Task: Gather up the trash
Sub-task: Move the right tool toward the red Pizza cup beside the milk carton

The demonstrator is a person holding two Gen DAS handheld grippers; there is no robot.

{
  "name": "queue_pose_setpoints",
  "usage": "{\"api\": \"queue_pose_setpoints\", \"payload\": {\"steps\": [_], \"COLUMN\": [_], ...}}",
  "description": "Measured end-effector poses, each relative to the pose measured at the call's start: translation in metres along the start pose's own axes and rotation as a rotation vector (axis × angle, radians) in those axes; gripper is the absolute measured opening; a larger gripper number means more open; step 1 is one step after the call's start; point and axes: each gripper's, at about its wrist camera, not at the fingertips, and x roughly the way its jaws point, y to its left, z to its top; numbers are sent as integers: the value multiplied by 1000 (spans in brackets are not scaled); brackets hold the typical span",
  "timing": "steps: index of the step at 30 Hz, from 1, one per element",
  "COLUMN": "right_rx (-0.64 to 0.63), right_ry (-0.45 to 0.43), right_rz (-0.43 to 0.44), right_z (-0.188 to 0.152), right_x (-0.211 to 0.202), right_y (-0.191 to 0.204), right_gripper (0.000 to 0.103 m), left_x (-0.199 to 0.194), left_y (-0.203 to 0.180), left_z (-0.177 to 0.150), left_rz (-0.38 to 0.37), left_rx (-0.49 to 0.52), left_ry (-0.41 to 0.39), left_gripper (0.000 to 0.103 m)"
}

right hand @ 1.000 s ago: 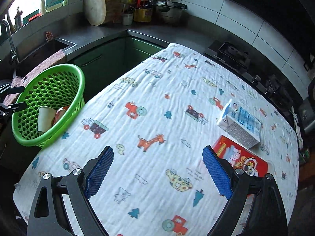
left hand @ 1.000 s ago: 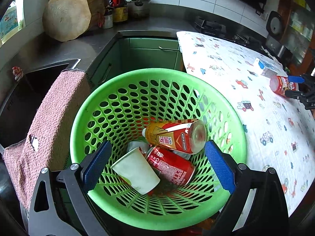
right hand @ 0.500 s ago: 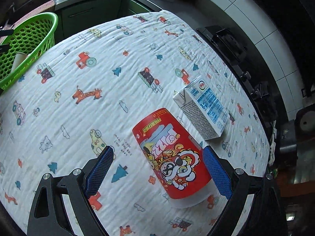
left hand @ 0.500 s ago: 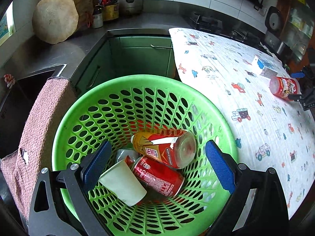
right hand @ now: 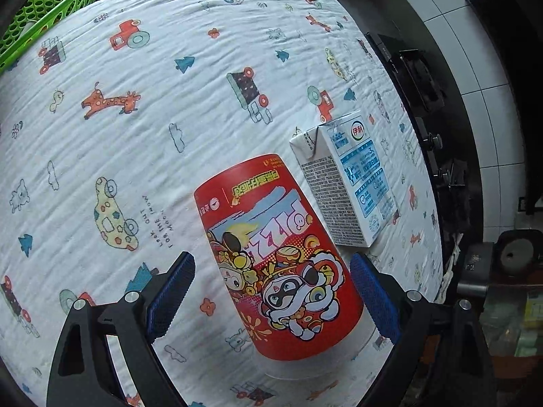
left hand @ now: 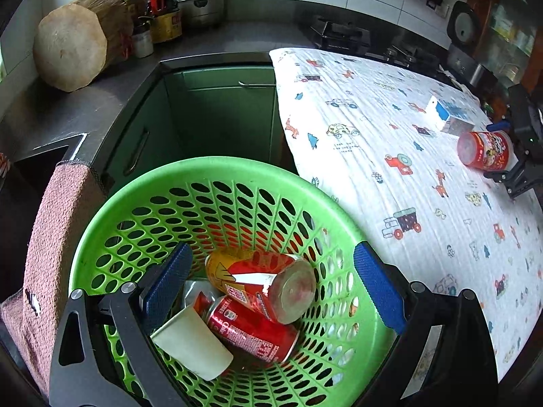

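A red paper cup lies on its side on the printed tablecloth, between the jaws of my open right gripper; the blue pads do not touch it. A white and blue milk carton lies just beyond the cup. My open, empty left gripper hovers over the green basket, which holds two red cans and a white paper cup. In the left wrist view the red cup, the carton and the right gripper show far right.
A pink towel hangs over the sink edge left of the basket. A wooden block, bottles and a pot stand on the grey counter behind. A stove borders the table's far side. The basket rim shows top left in the right wrist view.
My right gripper has moved forward and down, so the red cup now lies between its jaws. My left gripper has drifted a little over the basket.
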Motion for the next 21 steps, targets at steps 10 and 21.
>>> {"api": "queue_pose_setpoints", "payload": {"steps": [10, 21], "right_rx": [-49, 196], "right_ry": [32, -13], "right_rz": [-70, 50], "right_z": [2, -37], "right_x": [24, 5], "right_y": [-3, -28], "right_gripper": [83, 74], "left_x": [15, 23], "left_y": [-21, -79], "left_z": [16, 48], "left_rz": [-18, -112], "left_rx": [55, 169], "left_ry": [16, -17], "left_gripper": [95, 95]}}
